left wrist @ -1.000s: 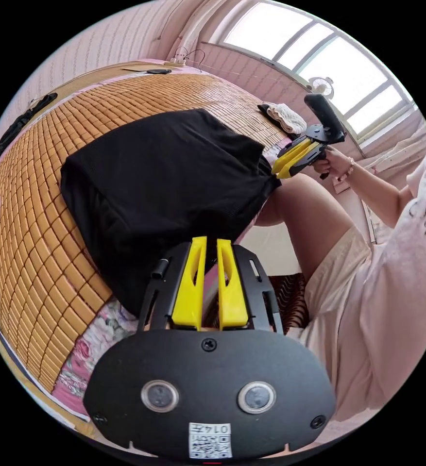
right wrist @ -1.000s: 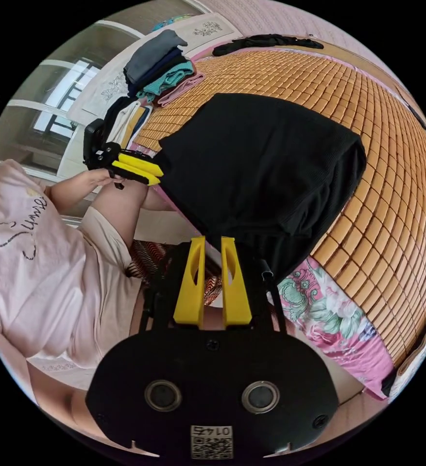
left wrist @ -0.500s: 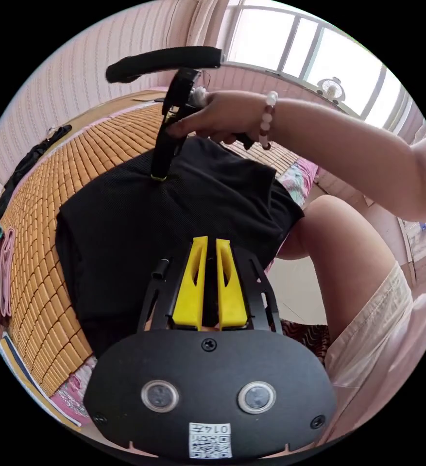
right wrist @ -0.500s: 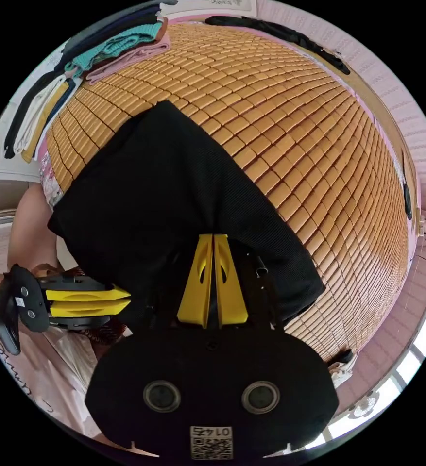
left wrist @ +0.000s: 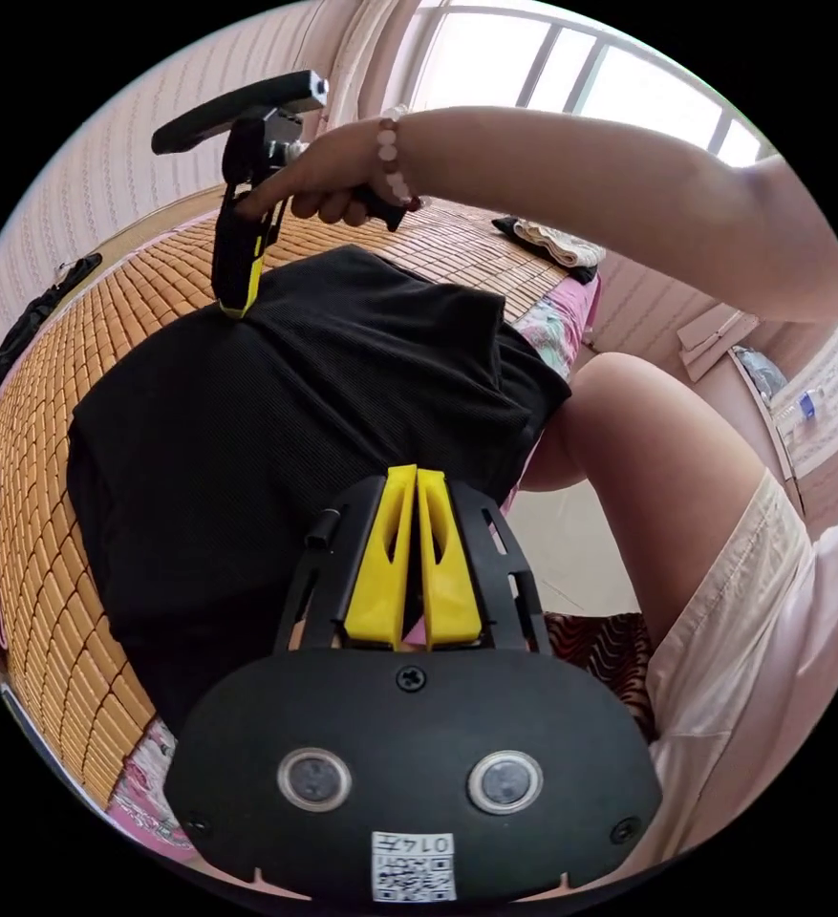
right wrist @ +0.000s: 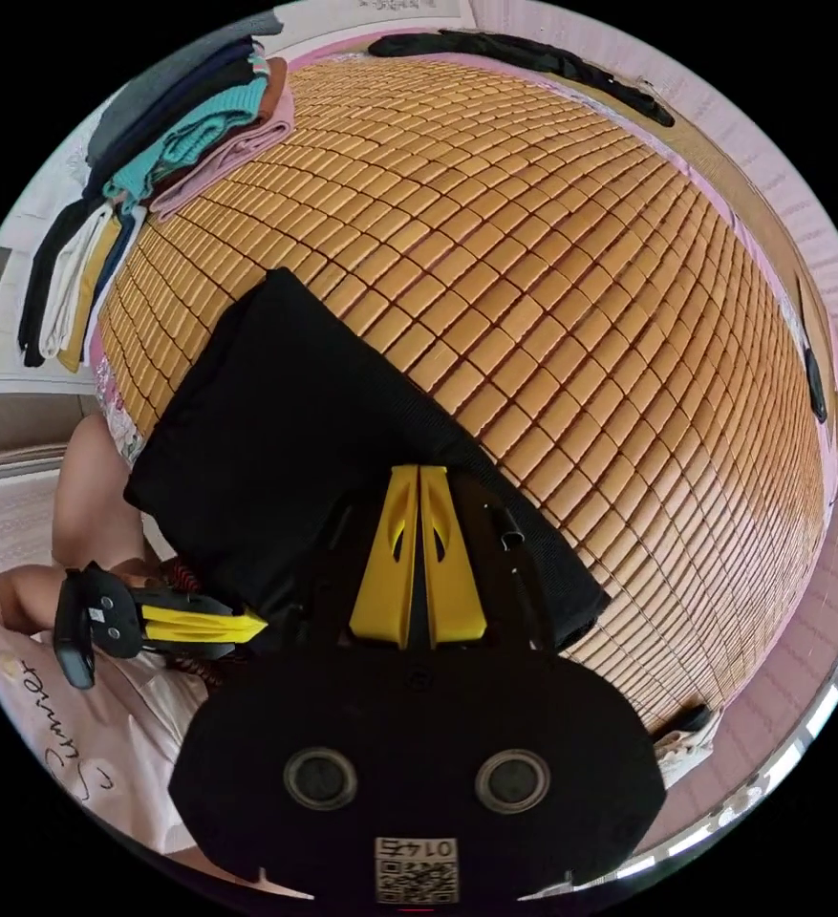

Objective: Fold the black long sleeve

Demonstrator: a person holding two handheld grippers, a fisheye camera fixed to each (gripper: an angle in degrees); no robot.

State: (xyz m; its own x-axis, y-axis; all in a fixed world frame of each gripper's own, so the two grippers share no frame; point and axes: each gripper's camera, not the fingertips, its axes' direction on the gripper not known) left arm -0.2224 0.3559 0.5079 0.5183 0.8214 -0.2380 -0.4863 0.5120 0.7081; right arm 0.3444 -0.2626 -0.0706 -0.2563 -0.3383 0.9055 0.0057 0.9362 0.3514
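The black long sleeve (left wrist: 294,401) lies folded into a thick block on a bamboo mat (left wrist: 46,401), its near edge hanging over the bed's side. My left gripper (left wrist: 416,473) is shut at that near edge, tips on the fabric. A hand holds my right gripper (left wrist: 237,308) tip-down on the garment's far edge, jaws shut on the cloth. In the right gripper view its own jaws (right wrist: 419,470) close over the black long sleeve (right wrist: 285,420) where it meets the mat (right wrist: 581,287). The left gripper (right wrist: 261,626) touches the overhanging edge there.
A stack of folded clothes (right wrist: 199,134) sits at the mat's far corner, with more garments (right wrist: 65,277) draped over the side. A dark strip (right wrist: 514,53) lies along the far edge. A folded white cloth (left wrist: 557,239) rests by the window side. The person's leg (left wrist: 648,458) is against the bed.
The right gripper carried the garment's right corner across the top to the far left edge, folding the cloth over. The left gripper's jaws went from slightly apart to shut.
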